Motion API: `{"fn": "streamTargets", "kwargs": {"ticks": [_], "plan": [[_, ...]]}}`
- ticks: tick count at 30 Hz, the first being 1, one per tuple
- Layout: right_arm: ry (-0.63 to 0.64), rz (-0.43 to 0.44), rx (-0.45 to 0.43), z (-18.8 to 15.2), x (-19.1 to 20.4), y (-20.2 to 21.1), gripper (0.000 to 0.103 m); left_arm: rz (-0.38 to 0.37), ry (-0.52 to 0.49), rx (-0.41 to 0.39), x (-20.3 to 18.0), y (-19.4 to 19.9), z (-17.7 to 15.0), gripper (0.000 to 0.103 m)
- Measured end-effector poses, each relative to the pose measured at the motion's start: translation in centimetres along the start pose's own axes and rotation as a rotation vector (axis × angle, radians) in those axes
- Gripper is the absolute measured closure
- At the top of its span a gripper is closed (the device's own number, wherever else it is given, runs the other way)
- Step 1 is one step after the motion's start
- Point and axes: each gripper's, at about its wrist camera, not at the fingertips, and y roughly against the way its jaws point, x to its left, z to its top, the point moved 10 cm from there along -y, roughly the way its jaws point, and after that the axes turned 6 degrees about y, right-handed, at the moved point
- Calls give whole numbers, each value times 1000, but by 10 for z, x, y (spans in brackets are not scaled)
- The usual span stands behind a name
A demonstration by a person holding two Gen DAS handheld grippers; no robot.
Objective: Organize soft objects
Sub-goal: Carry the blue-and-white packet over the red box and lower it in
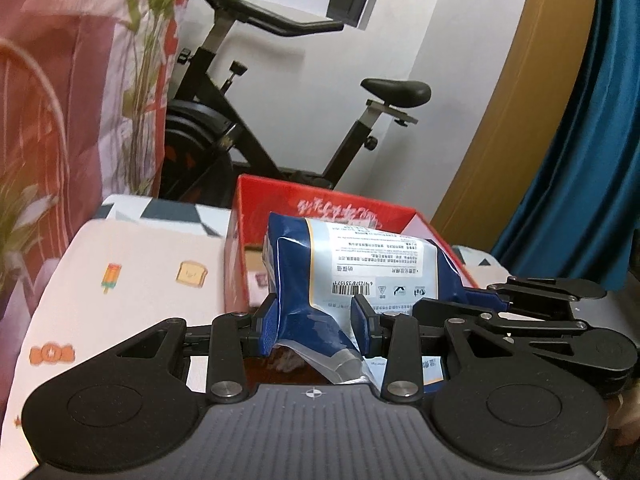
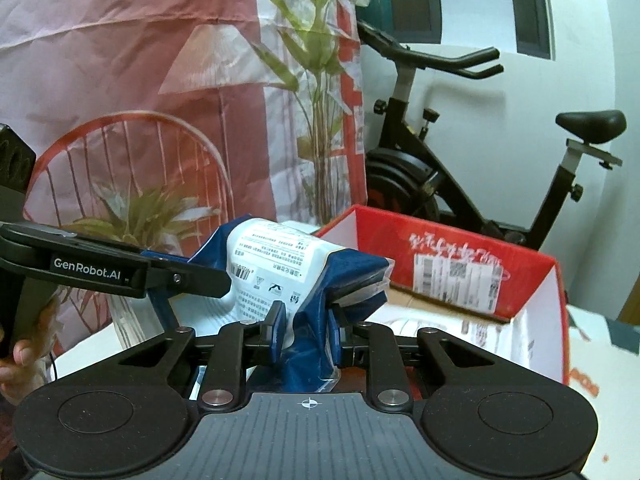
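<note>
- The blue-and-white soft package (image 1: 352, 264) is held up between both grippers, in front of the near rim of the red box (image 1: 320, 208), with its far end over the box mouth.
- The left gripper (image 1: 316, 320) is clamped on the package's lower left part; the film crumples between its blue pads.
- The right gripper (image 2: 306, 326) is pinched tight on the package's right-hand fold, jaws close together with bunched film between them.
- In the right wrist view the left gripper's dark body reaches in from the left edge, touching the package side.
- The red box stands open-topped on the surface (image 1: 132, 264), which is covered with a cloth printed with small pictures; its white inner walls (image 2: 536, 332) and cardboard floor show room inside.
- Left of the box, the cloth lies bare up to the printed pink curtain (image 1: 72, 92).
- Behind the box stands an exercise bike (image 2: 460, 176) before a white wall; a teal curtain (image 1: 580, 160) hangs at right.
</note>
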Motion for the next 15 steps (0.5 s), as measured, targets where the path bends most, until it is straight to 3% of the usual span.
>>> {"fn": "streamTargets", "kwargs": {"ticks": [8, 15], "plan": [[87, -28, -28, 37, -35, -8, 83, -24, -6, -35, -15, -14, 36, 63], [113, -63, -9, 51, -77, -41, 83, -9, -17, -25, -22, -55, 65, 63]]}}
